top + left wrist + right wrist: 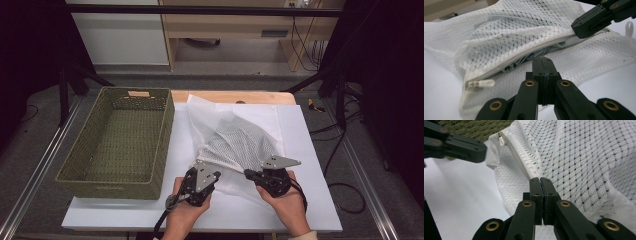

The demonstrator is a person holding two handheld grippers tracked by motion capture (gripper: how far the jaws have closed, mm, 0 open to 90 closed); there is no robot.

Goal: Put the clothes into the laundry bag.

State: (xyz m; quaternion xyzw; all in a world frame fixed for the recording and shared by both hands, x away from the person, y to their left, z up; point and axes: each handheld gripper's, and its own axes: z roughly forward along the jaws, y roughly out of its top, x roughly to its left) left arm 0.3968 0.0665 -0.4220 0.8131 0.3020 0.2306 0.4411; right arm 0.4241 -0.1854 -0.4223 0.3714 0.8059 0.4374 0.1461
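The white mesh bag [235, 145] lies on the white table [300, 210], right beside the green basket [120, 145]. The left gripper [545, 61] and the right gripper [540, 181] each pinch the bag's edge by its zipper [480, 83], jaws pressed together.

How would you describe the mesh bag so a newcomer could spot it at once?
Start at the white table and the green woven basket on its left half. Just right of the basket lies a white mesh bag, its near edge lifted between the two grippers. It is the one soft, see-through thing there, with a white zip along its opening.
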